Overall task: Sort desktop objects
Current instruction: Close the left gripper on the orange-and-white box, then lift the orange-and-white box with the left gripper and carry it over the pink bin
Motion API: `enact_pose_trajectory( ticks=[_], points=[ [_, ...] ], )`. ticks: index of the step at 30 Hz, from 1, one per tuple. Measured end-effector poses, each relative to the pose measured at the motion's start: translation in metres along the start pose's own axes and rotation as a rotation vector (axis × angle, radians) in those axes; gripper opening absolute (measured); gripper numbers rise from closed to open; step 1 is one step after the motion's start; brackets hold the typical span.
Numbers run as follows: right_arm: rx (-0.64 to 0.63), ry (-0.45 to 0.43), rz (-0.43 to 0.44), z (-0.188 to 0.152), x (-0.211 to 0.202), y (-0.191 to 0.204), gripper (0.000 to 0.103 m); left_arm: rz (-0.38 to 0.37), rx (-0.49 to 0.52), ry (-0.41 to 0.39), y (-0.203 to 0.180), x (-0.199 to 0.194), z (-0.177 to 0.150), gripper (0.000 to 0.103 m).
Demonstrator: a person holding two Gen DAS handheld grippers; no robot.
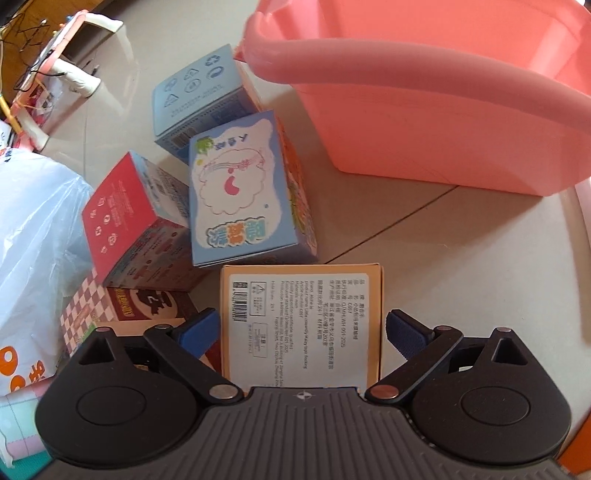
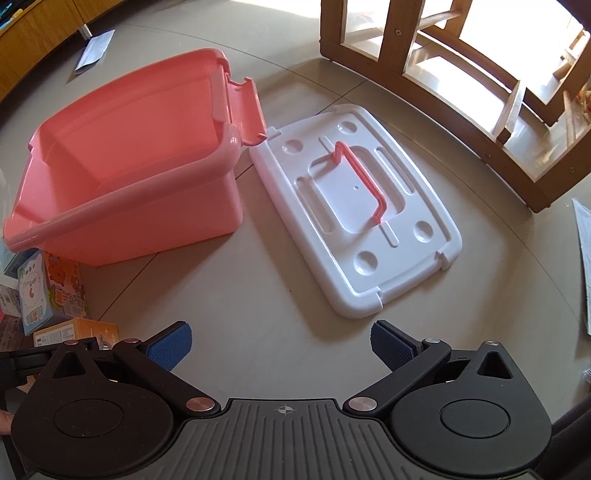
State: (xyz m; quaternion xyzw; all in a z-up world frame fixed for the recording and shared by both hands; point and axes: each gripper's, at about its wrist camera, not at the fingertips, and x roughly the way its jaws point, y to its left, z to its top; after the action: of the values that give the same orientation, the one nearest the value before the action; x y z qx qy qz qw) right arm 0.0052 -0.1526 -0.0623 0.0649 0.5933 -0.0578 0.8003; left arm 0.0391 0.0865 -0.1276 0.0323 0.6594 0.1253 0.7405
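bin (image 2: pixel 122 206): glossy pink plastic | lid (image 2: pixel 354 229): glossy white plastic | orange box (image 1: pixel 301 321): matt cardboard | floor (image 2: pixel 280 295): polished tile

Daylight, bright. Glare blows out the floor (image 2: pixel 491 33) behind the wooden chair frame (image 2: pixel 436 62), top right of the right view. Soft shadows under the pink bin (image 2: pixel 122 206). Strong fisheye bending at edges. Left view slightly soft; white plastic bag (image 1: pixel 33 229) overexposed.
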Motion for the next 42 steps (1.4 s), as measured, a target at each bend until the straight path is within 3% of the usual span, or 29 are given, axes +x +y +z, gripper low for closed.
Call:
enact_pose_trajectory(
  ticks=[20, 30, 35, 42],
  points=[
    [0.009, 0.015, 0.002, 0.0, 0.002, -0.003, 0.103, -0.021, -0.05, 0.053, 0.017, 0.023, 0.002, 0.101],
    [0.011, 0.019, 0.003, 0.001, 0.003, -0.003, 0.103, -0.02, -0.057, 0.019, 0.018, 0.022, -0.005, 0.098],
    [0.012, 0.014, 0.009, 0.001, 0.001, -0.003, 0.103, -0.06, -0.083, 0.014, 0.019, 0.018, -0.008, 0.098],
    [0.022, -0.002, 0.022, 0.004, -0.006, -0.005, 0.103, -0.08, -0.073, -0.057, 0.006, -0.013, -0.002, 0.097]
  ],
)
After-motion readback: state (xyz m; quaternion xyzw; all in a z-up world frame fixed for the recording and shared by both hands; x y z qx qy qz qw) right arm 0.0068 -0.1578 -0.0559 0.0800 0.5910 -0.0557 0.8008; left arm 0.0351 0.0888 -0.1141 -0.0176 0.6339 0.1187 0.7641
